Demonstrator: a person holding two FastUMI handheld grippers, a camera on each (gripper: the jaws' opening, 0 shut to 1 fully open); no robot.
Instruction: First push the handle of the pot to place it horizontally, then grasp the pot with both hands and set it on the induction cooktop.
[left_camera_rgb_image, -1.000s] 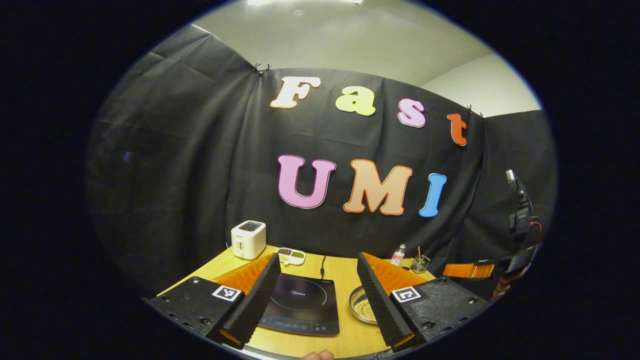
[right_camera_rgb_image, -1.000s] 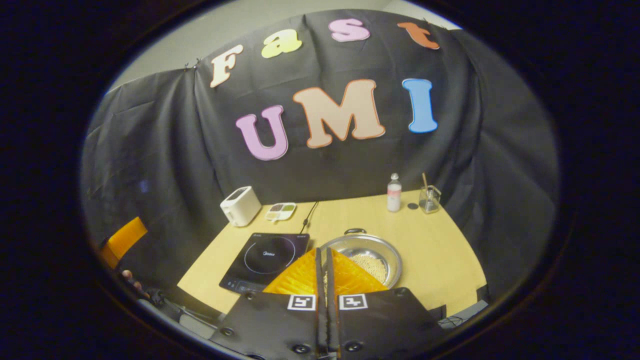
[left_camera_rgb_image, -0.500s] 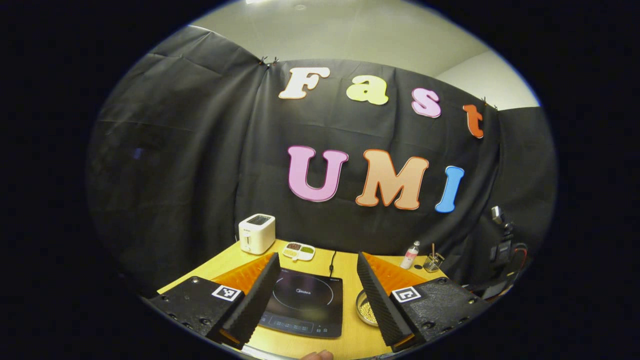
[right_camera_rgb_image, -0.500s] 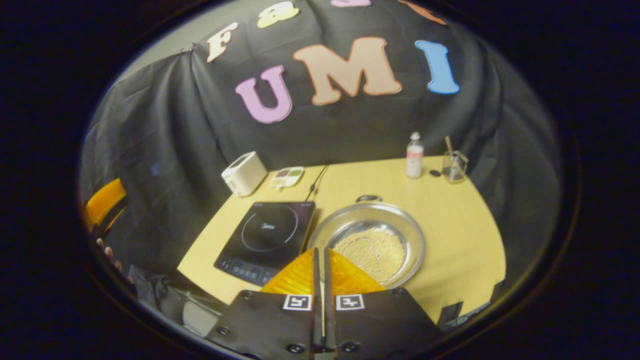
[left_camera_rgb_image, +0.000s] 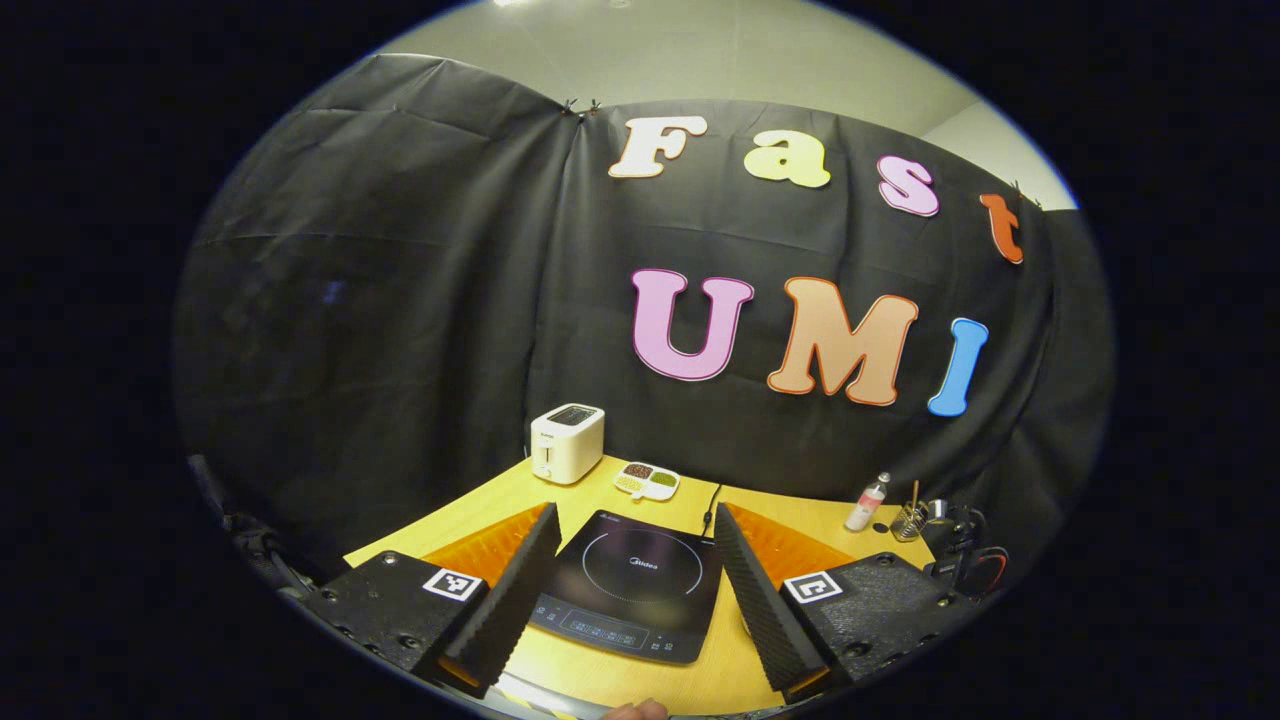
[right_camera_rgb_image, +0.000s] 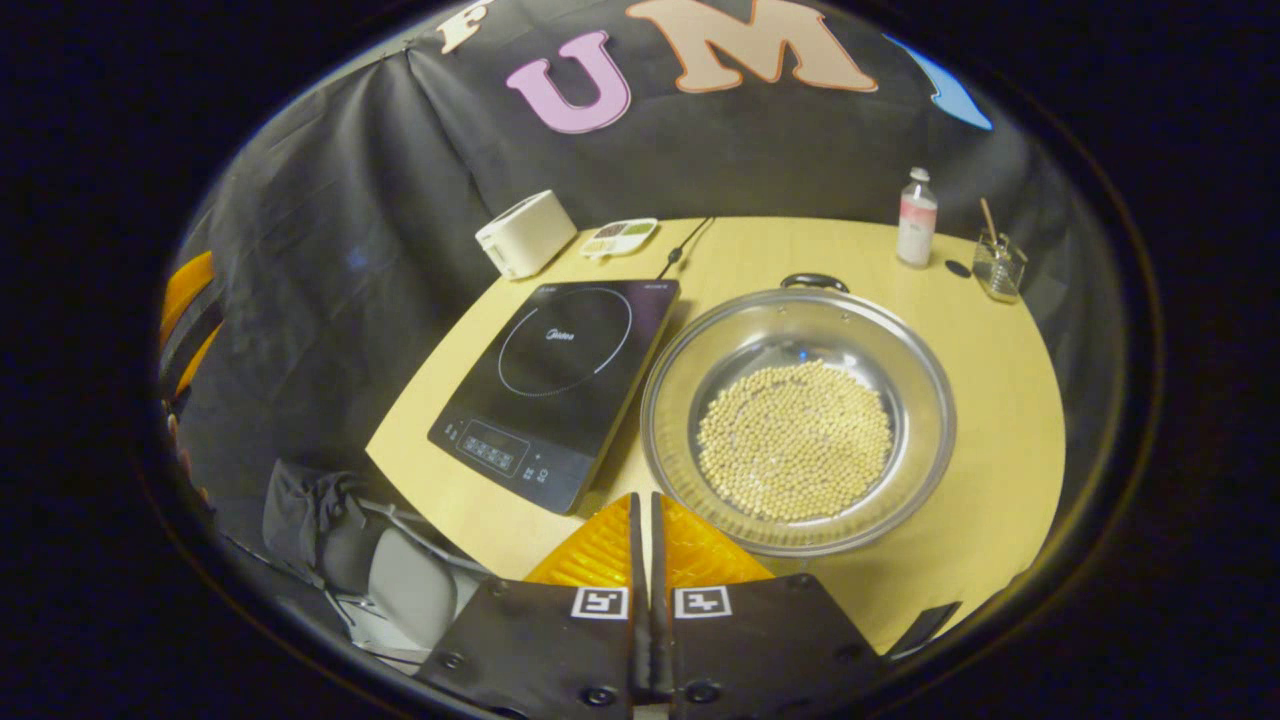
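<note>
A wide steel pot (right_camera_rgb_image: 800, 420) holding pale beans sits on the wooden table, just right of the black induction cooktop (right_camera_rgb_image: 560, 375). One dark handle (right_camera_rgb_image: 812, 282) shows at the pot's far rim. My right gripper (right_camera_rgb_image: 645, 497) is shut with nothing in it, hovering above the table's near edge, close to the pot's near-left rim. In the left gripper view my left gripper (left_camera_rgb_image: 636, 510) stands open and empty above the near edge, with the cooktop (left_camera_rgb_image: 632, 590) framed between its fingers.
At the back of the table stand a white toaster (right_camera_rgb_image: 525, 232), a small divided dish (right_camera_rgb_image: 620, 237), a bottle (right_camera_rgb_image: 915, 216) and a glass (right_camera_rgb_image: 995, 265). The cooktop's cord runs to the back. A chair with cloth (right_camera_rgb_image: 340, 520) is below the table's left corner.
My right gripper has come forward and tilted down over the pot, which now looks much larger. The left gripper's view has shifted, and the pot has slid behind its right finger.
</note>
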